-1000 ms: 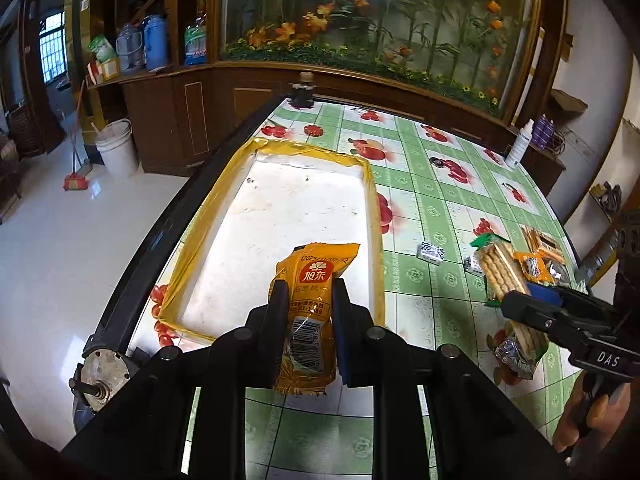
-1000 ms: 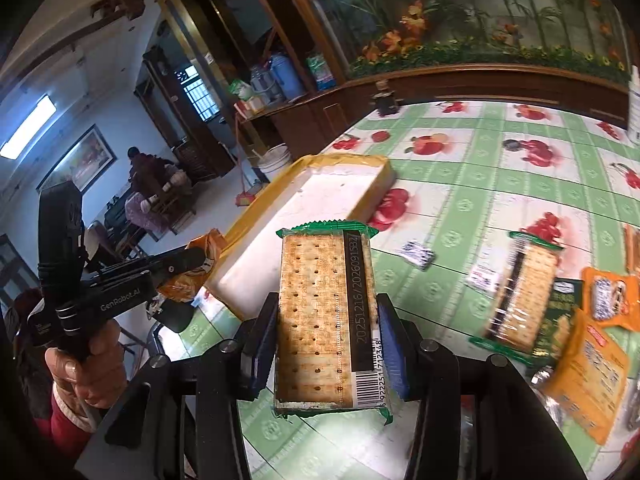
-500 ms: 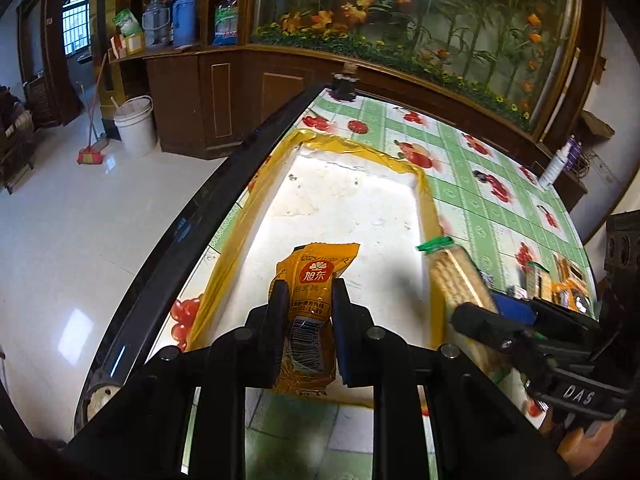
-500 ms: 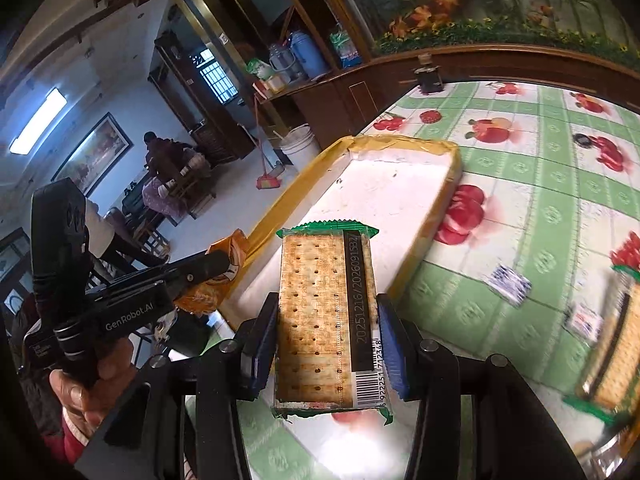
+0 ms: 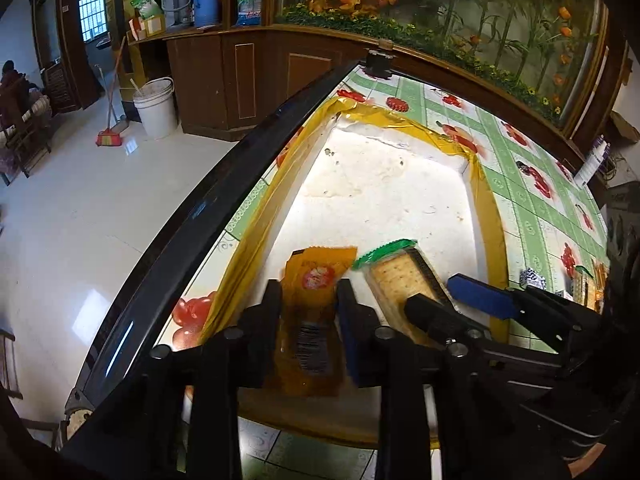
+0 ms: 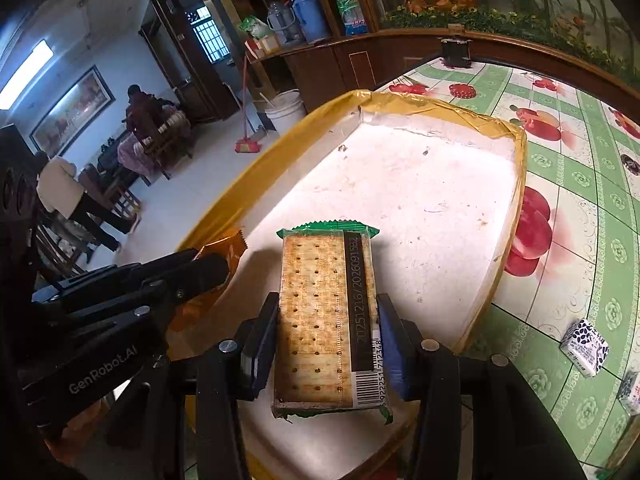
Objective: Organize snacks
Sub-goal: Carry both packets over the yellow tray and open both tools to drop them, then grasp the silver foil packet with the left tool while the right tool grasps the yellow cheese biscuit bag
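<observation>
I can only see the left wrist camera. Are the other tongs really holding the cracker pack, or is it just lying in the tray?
Observer: They are holding it. In the right wrist view the right tongs squeeze the cracker pack by its long sides, over the white tray.
Operator: Is there writing on the pack?
Observer: Yes. A black strip with a row of numbers runs along its right side, and there is a barcode at the near end.
Operator: What's on the wall over there?
Observer: A framed picture hangs on the far wall, at the left of that view.
</observation>
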A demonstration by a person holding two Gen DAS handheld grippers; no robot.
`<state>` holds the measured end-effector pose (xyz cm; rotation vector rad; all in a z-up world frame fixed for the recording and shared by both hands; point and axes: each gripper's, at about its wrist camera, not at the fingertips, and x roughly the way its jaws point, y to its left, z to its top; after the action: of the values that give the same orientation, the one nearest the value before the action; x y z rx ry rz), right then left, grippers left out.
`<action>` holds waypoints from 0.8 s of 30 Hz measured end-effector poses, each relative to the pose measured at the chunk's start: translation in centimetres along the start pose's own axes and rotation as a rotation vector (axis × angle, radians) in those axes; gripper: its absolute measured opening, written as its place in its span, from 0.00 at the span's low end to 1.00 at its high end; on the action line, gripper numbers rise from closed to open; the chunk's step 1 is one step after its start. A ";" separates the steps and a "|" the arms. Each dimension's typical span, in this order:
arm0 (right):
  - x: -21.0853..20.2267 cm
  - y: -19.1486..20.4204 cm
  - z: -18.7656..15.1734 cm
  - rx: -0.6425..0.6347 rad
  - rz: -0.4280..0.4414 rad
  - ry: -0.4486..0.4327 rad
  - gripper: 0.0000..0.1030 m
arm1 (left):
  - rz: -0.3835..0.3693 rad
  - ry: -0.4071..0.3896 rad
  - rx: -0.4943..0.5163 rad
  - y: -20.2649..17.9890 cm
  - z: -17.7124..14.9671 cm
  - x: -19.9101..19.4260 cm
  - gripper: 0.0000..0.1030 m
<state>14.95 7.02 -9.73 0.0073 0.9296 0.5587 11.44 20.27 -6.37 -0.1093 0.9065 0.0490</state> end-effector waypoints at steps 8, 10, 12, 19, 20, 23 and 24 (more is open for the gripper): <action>-5.1 -1.8 -0.8 0.066 0.004 -0.104 0.59 | 0.063 -0.115 0.005 -0.3 -0.4 -3.9 0.50; -7.4 -2.8 -1.6 0.092 0.005 -0.150 0.64 | 0.076 -0.152 0.016 -0.7 -0.7 -5.4 0.53; -9.7 -3.8 -2.7 0.119 -0.005 -0.184 0.64 | 0.082 -0.174 0.023 -1.2 -0.8 -6.3 0.55; -16.3 -7.5 -7.3 0.218 -0.058 -0.255 0.66 | 0.075 -0.233 0.066 -3.8 -1.4 -9.2 0.57; -17.1 -8.1 -7.9 0.236 -0.066 -0.264 0.66 | 0.071 -0.235 0.072 -4.2 -1.5 -9.4 0.57; -19.4 -9.9 -10.2 0.297 -0.080 -0.290 0.70 | 0.067 -0.245 0.098 -5.7 -1.9 -10.1 0.58; -20.4 -10.4 -11.1 0.311 -0.094 -0.303 0.70 | 0.067 -0.248 0.107 -6.2 -2.1 -10.3 0.58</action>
<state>1.72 -13.74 -3.58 0.3189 0.7084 0.3101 3.98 13.90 0.96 0.0267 0.6637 0.0742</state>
